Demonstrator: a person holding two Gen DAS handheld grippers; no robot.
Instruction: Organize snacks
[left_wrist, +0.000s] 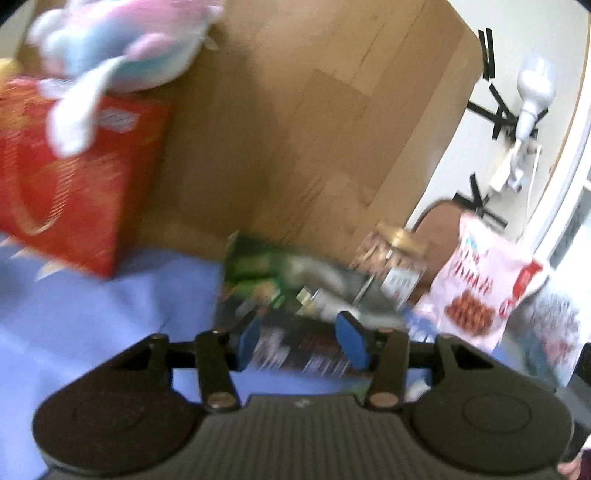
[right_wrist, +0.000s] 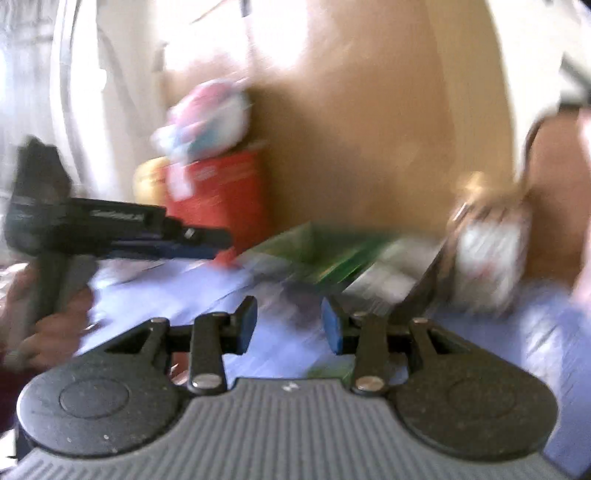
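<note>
Both views are motion-blurred. My left gripper (left_wrist: 300, 338) stands open low over a blue cloth (left_wrist: 92, 325), and a flat green and dark snack packet (left_wrist: 258, 269) lies just beyond and beneath its blue pads. Behind it to the right a jar with a gold lid (left_wrist: 397, 258) leans, and a pink snack bag (left_wrist: 476, 295) stands upright. My right gripper (right_wrist: 290, 326) is open with only cloth showing between its pads. Ahead of it lie the green packet (right_wrist: 317, 254) and the jar (right_wrist: 487, 254). The left gripper (right_wrist: 218, 243) reaches in from the left, held by a hand (right_wrist: 48, 328).
A red box (left_wrist: 74, 192) stands at the left with a pastel plush toy (left_wrist: 122, 48) on top. A large cardboard box (left_wrist: 314, 110) blocks the back. Another printed bag (left_wrist: 554, 332) sits at the far right. A brown chair back (left_wrist: 439, 218) shows behind the jar.
</note>
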